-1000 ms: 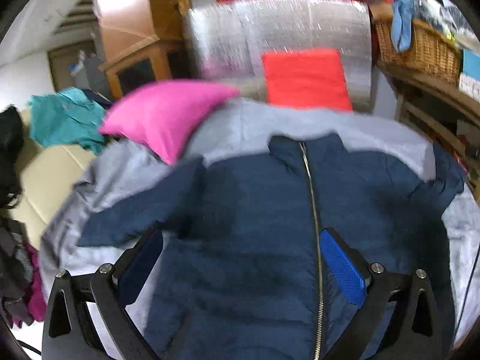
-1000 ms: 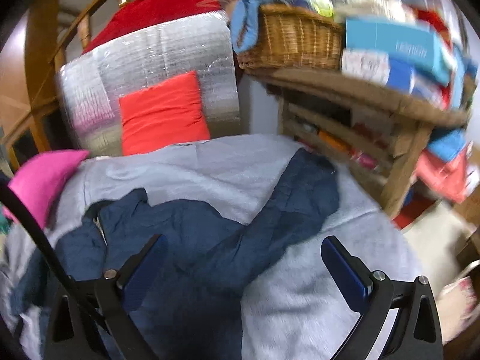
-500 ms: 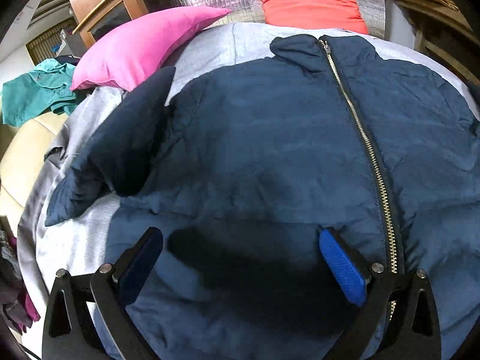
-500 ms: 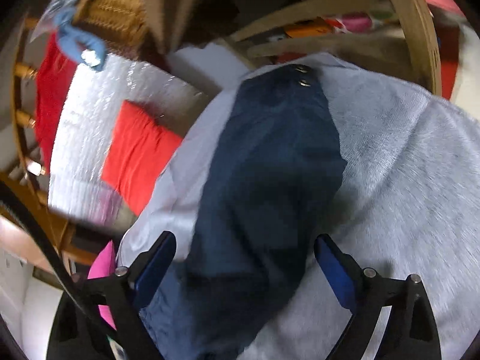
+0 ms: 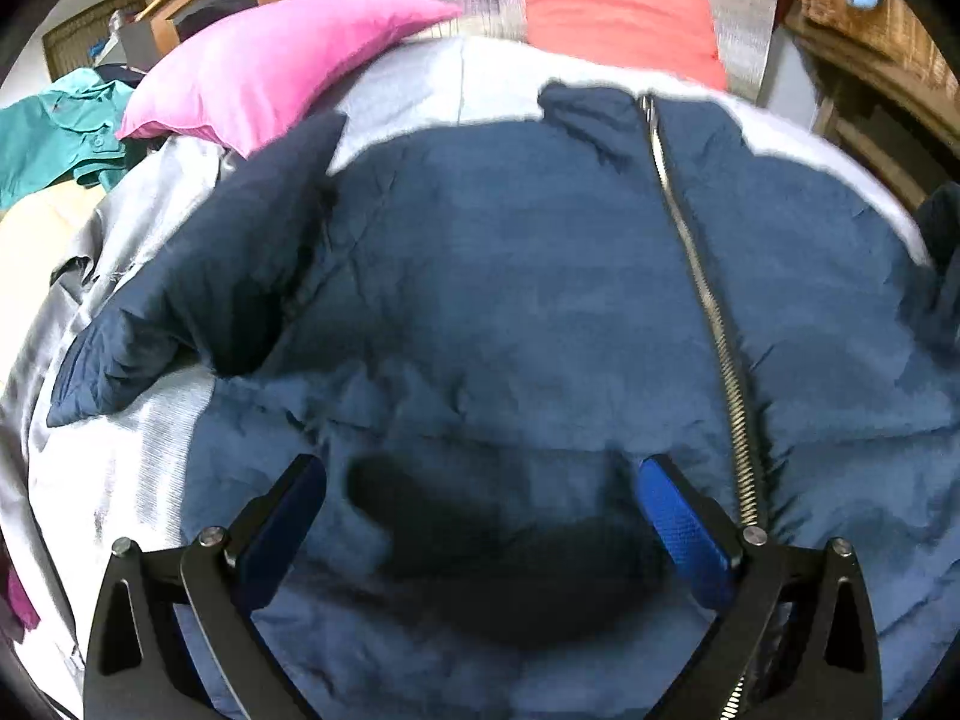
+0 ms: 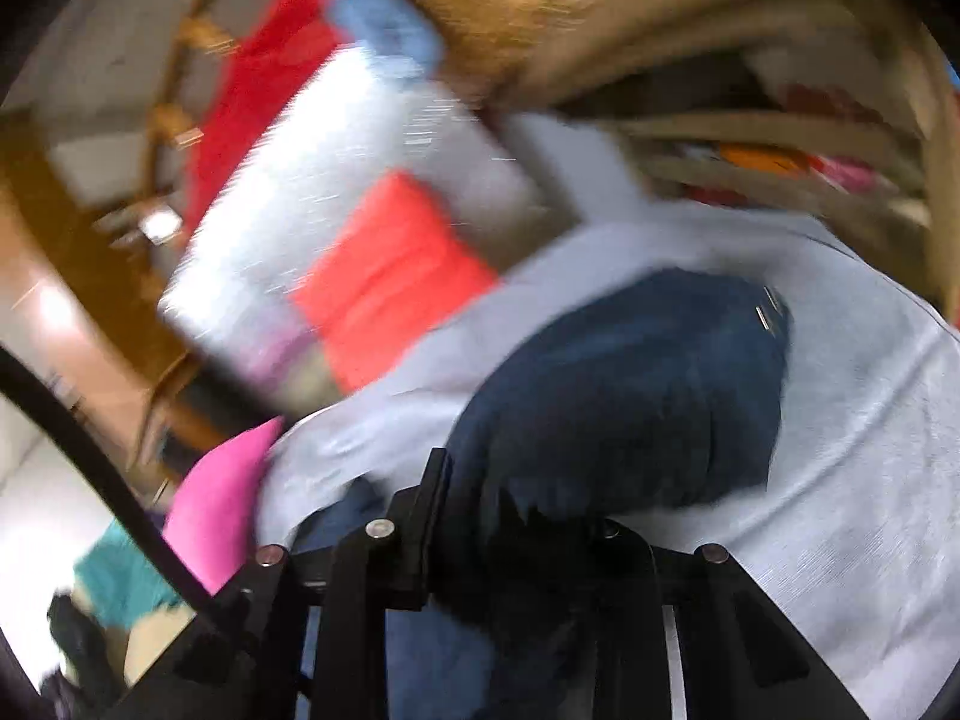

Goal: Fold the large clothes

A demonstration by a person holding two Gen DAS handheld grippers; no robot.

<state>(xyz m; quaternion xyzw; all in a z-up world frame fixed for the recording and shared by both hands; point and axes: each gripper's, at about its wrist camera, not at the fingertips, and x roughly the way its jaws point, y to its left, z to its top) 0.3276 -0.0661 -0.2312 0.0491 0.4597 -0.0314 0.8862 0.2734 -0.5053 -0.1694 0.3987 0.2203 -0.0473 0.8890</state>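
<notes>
Lying front up on a grey cover, the navy jacket fills most of the left wrist view, its metal zipper running from the collar at the far end toward the near right. Its left sleeve lies folded along the body, cuff near the cover's left edge; bare grey cloth remains on that side and beyond the collar. The left gripper hovers over the lower front with its jaws spread wide, blue pads clear of the fabric. A pink cushion and an orange-red cushion bound the far edge, and a teal garment lies off to the far left.

The right wrist view, motion-blurred and tilted, alone shows the other sleeve, with two metal snaps at its cuff, and open grey cover to its right. The right gripper has just been closing and now pinches that sleeve between its jaws. Wooden shelves and a wicker basket stand beyond. No writing is legible in either view.
</notes>
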